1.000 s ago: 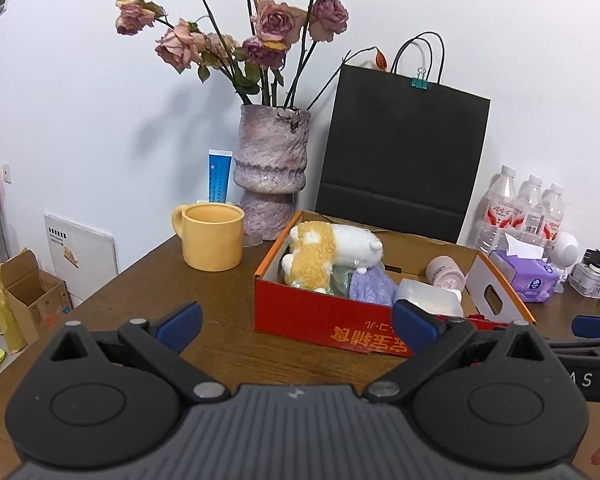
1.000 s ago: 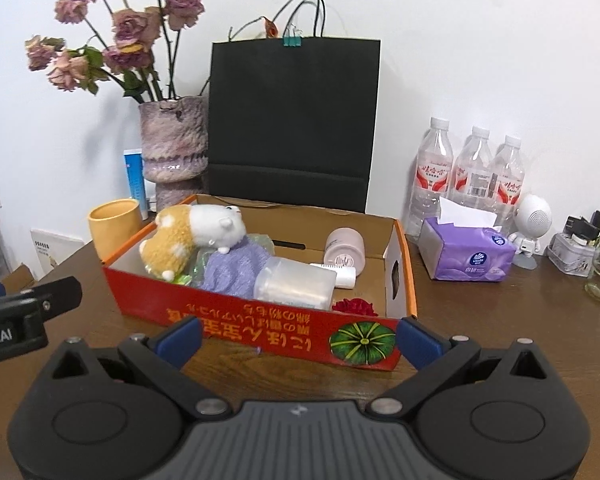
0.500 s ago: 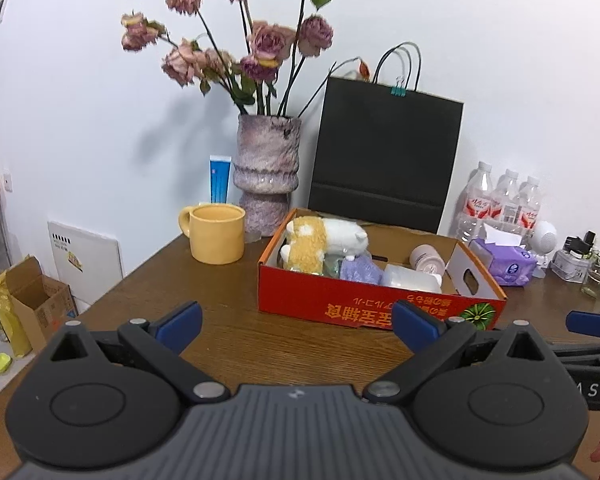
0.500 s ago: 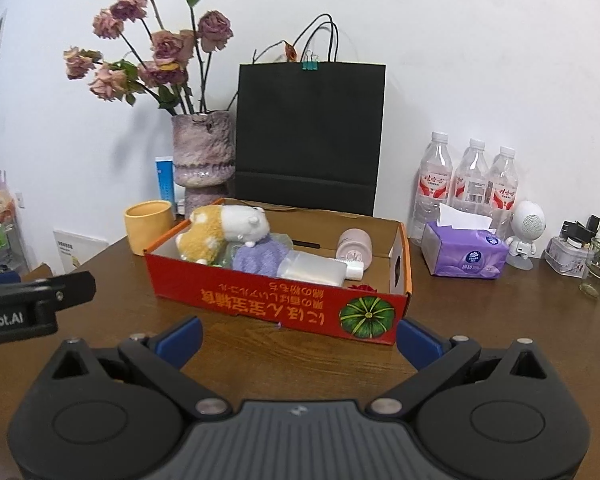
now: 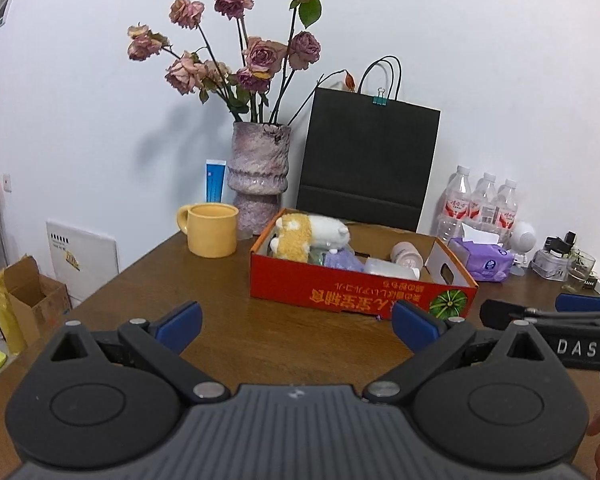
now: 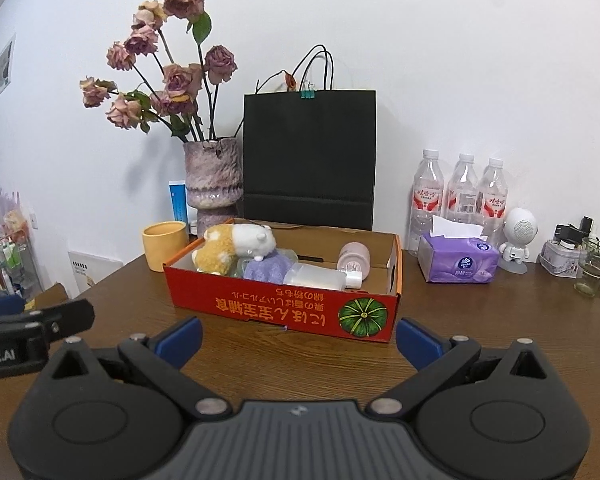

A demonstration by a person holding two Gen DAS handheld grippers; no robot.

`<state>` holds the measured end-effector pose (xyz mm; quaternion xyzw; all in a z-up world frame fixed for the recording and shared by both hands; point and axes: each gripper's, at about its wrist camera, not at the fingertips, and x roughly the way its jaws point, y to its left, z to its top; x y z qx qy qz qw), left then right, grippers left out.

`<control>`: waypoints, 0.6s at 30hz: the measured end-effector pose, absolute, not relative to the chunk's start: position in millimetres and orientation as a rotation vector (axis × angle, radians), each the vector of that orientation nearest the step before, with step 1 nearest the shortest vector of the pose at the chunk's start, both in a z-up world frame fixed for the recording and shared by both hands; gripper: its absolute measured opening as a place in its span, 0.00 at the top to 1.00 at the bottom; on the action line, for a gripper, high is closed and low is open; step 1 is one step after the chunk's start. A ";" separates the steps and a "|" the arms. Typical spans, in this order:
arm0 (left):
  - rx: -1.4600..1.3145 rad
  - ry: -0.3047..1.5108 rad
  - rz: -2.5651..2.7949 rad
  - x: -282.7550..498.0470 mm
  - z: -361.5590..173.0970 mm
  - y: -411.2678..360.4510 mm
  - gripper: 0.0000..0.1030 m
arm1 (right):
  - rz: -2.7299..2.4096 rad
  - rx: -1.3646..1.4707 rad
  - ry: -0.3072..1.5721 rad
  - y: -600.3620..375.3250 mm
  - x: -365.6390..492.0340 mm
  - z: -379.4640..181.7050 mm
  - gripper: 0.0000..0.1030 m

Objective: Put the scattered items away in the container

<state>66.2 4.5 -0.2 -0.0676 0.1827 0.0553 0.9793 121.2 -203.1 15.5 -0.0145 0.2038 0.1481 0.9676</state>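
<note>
Left gripper (image 5: 296, 322): jaws spread wide, nothing held, above the bare wooden table (image 5: 228, 320). Yellow mug (image 6: 165, 245): upright, just left of the red cardboard box (image 6: 288, 307). The box holds, left to right, a plush toy (image 6: 236, 246), a purple cloth (image 6: 266, 269), a clear bottle (image 6: 320, 276) lying flat, and a pink jar (image 6: 354, 256). Right gripper (image 6: 298, 334): jaws equally wide, empty, facing the box front. Tissue pack (image 6: 456, 262): right of the box, apart from it.
</note>
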 end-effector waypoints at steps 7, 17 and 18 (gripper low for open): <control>-0.157 0.344 0.137 46.6 -3.3 5.9 0.00 | 0.317 -0.025 0.398 -205.5 112.9 16.0 0.00; -0.150 0.349 0.162 39.0 -4.7 7.1 0.00 | 0.343 -0.026 0.381 -206.6 102.2 16.7 0.00; -0.147 0.350 0.164 38.8 -4.8 6.8 0.00 | 0.346 -0.026 0.380 -206.4 101.3 16.7 0.00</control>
